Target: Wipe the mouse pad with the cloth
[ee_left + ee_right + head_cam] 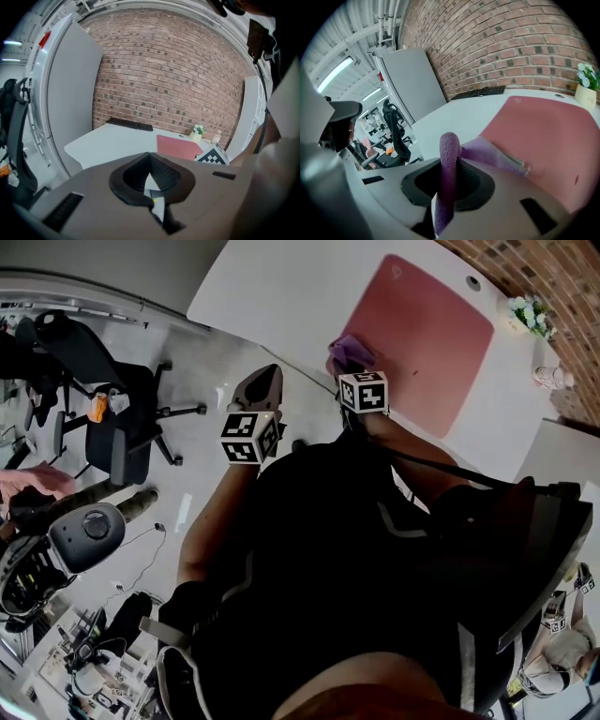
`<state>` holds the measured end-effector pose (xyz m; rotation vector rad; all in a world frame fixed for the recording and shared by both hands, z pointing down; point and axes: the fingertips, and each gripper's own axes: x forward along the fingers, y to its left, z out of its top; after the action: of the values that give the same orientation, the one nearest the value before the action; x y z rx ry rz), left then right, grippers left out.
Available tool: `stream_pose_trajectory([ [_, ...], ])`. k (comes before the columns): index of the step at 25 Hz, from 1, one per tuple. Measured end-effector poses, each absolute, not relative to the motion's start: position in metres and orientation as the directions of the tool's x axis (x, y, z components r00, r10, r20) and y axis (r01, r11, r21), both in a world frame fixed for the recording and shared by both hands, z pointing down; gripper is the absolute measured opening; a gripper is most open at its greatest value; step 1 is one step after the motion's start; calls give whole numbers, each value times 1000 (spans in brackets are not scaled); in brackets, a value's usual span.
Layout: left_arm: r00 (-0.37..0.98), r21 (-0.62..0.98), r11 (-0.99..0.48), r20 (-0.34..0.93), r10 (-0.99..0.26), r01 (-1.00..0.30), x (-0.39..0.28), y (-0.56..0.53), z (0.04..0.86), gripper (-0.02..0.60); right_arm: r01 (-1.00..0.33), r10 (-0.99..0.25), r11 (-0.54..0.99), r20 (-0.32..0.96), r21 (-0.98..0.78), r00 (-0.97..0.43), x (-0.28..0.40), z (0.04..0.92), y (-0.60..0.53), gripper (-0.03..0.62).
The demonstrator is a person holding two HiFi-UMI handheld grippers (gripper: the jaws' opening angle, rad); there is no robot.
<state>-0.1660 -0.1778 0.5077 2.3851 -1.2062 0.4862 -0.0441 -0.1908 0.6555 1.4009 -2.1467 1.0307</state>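
In the head view we see the right gripper (352,367) at the near edge of the pink mouse pad (422,334) on the white desk (272,287), with a purple cloth (349,349) bunched at its tip. The left gripper (265,376) hangs off the desk's near edge, just left of the right one

In the left gripper view we find its jaws clenched together with nothing between them; the mouse pad lies ahead, a keyboard (129,124) far left of it

In the right gripper view the jaws grasp the cloth, which trails onto the pad's near corner
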Motion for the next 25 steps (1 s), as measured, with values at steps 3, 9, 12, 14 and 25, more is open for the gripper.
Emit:
stream_pose_trajectory([
  [3,554,212,-525,489,-674,-825,-171,-179,507,5,-889,-610,244,652,-387,-451,-53,655,-195,60],
  [9,569,211,-541,476,-671,-814,-171,-174,504,5,-838,-586,289,607,-462,-537,-68,642,-202,60],
  [12,592,216,-564,460,-662,-797,-170,-171,502,5,-830,-630,285,559,-480,-539,-62,621,-204,58],
  [14,623,223,-594,444,-644,-773,-167,-170,499,5,-835,-679,253,525,-489,-513,-49,604,-205,60],
  [25,815,245,-797,363,-452,-552,-119,-149,500,5,-874,-911,-153,408,-461,-55,109,542,-139,58],
])
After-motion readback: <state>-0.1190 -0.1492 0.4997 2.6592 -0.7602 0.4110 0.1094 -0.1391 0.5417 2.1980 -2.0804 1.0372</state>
